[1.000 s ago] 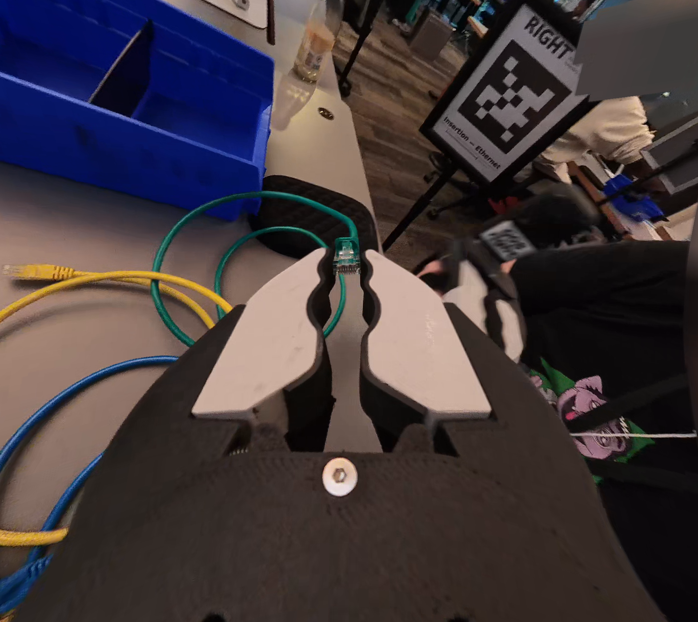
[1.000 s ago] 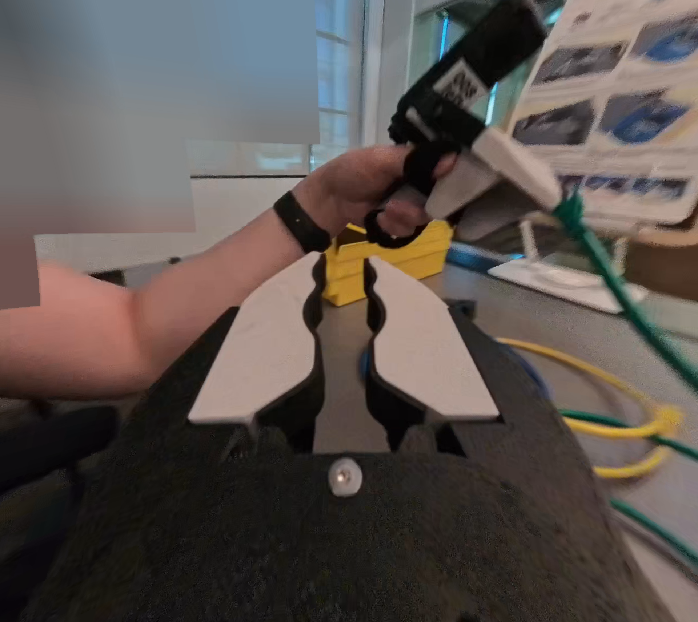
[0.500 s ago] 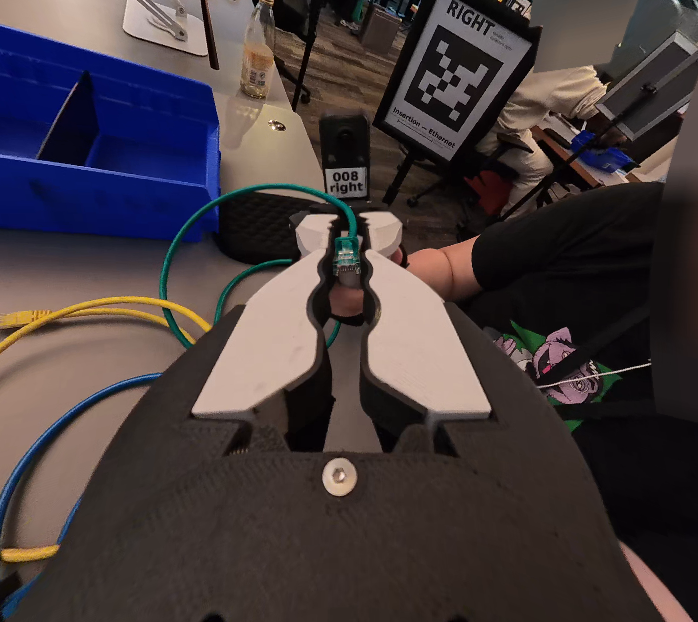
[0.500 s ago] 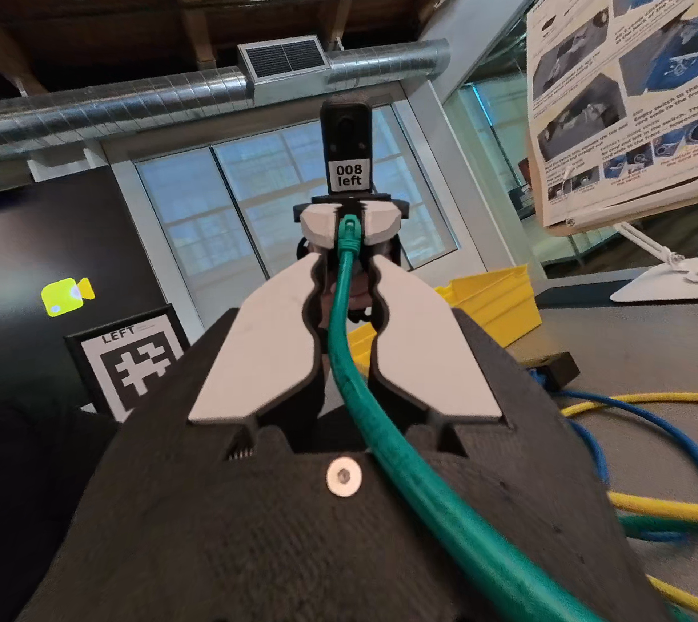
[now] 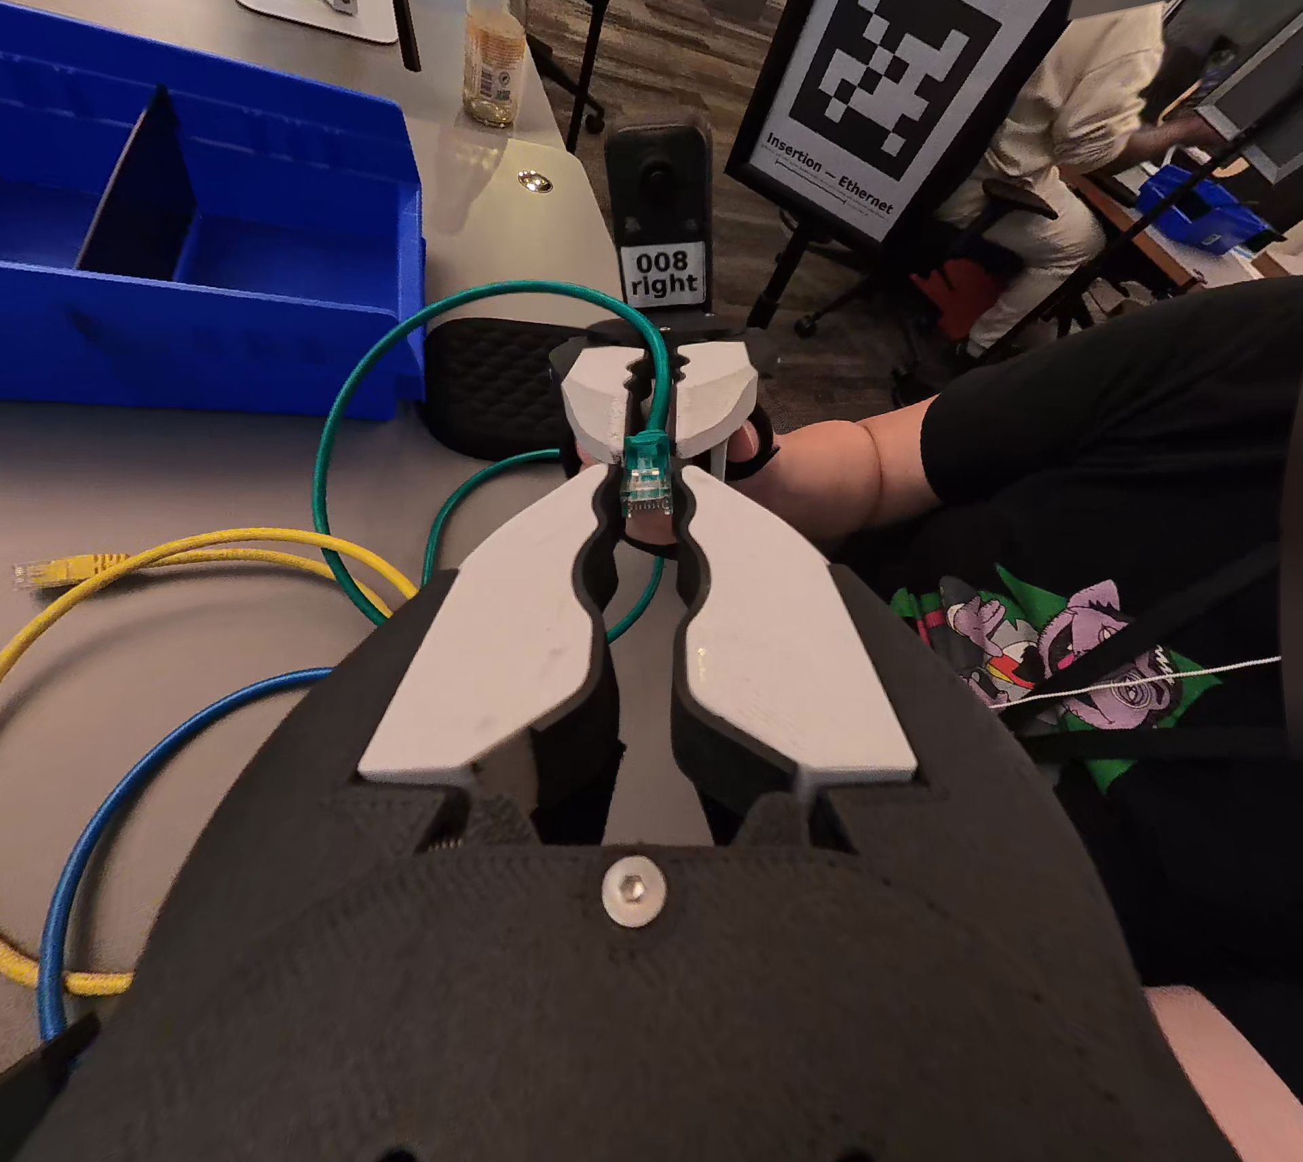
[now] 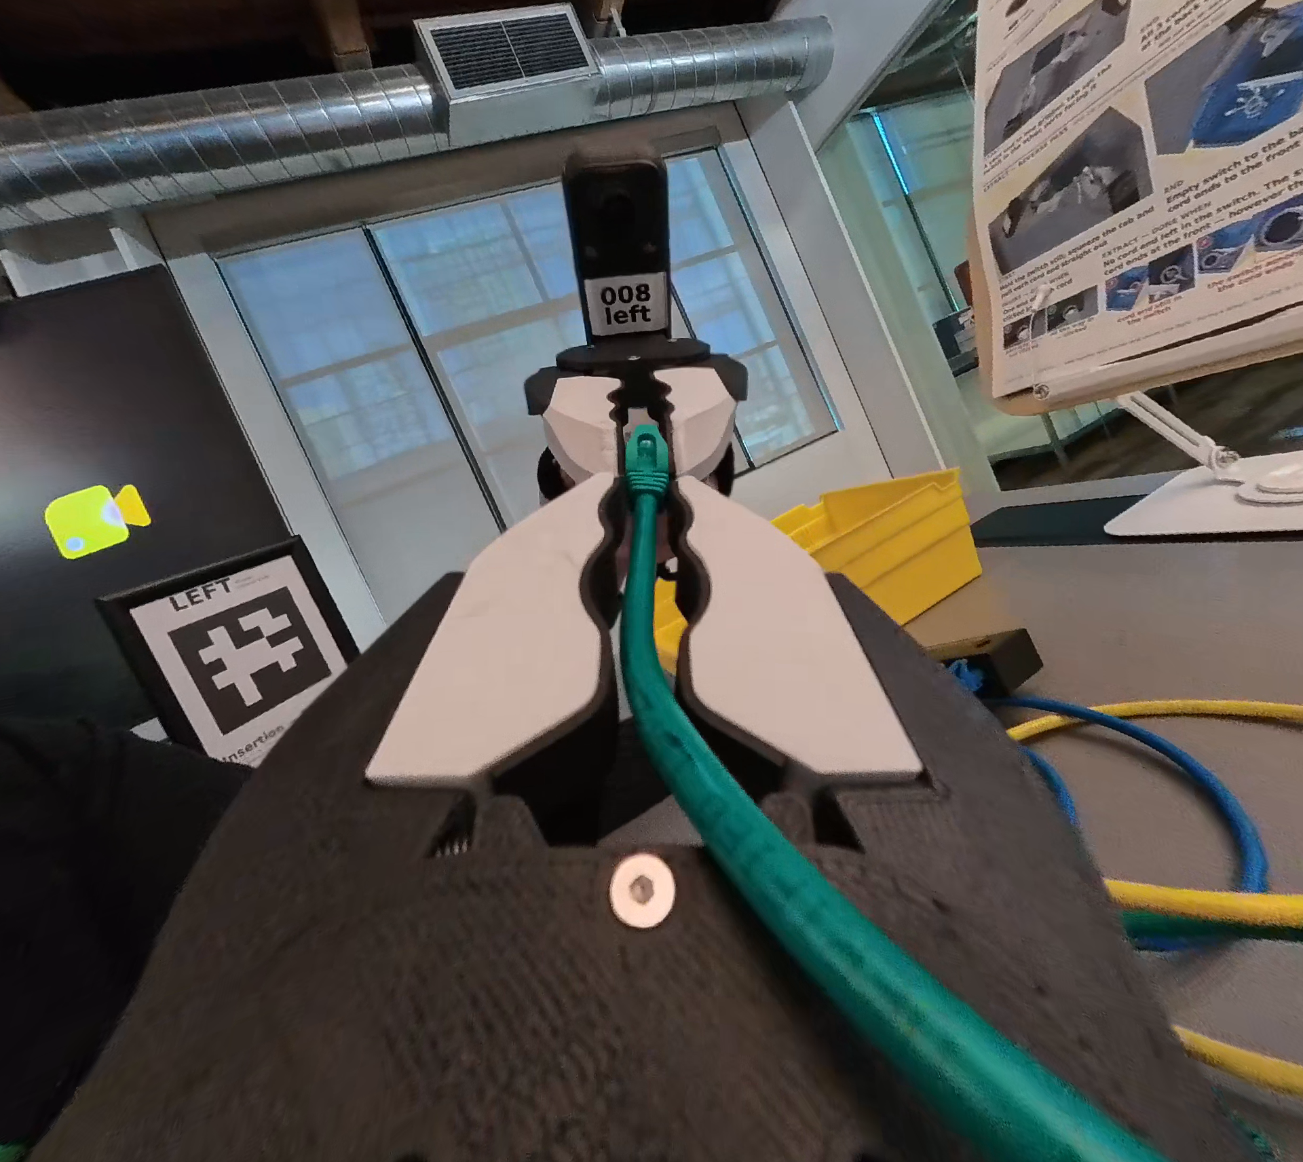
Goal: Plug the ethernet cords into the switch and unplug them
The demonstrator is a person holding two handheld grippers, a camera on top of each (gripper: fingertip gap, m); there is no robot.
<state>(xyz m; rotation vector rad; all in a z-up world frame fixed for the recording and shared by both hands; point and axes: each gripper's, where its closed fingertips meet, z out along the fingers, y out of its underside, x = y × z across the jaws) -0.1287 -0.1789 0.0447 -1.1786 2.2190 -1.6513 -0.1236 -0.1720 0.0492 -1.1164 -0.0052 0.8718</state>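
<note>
At frame centre, the left gripper (image 5: 645, 497) is pinching the green cord's plug (image 5: 643, 479); the right gripper (image 6: 645, 497), facing it tip to tip, is clamping the green cord (image 6: 652, 606) just behind.

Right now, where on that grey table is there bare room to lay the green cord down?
Bare grey tabletop lies between the blue plastic bin and the yellow ethernet cord. Nearer the grippers it is crowded: the green ethernet cord loops over the yellow one and the blue ethernet cord.

cords: 3 (image 5: 331, 458) | bins: 2 (image 5: 211, 310) | claws: 2 (image 5: 645, 493) | bottle: 1 (image 5: 496, 21)
</note>
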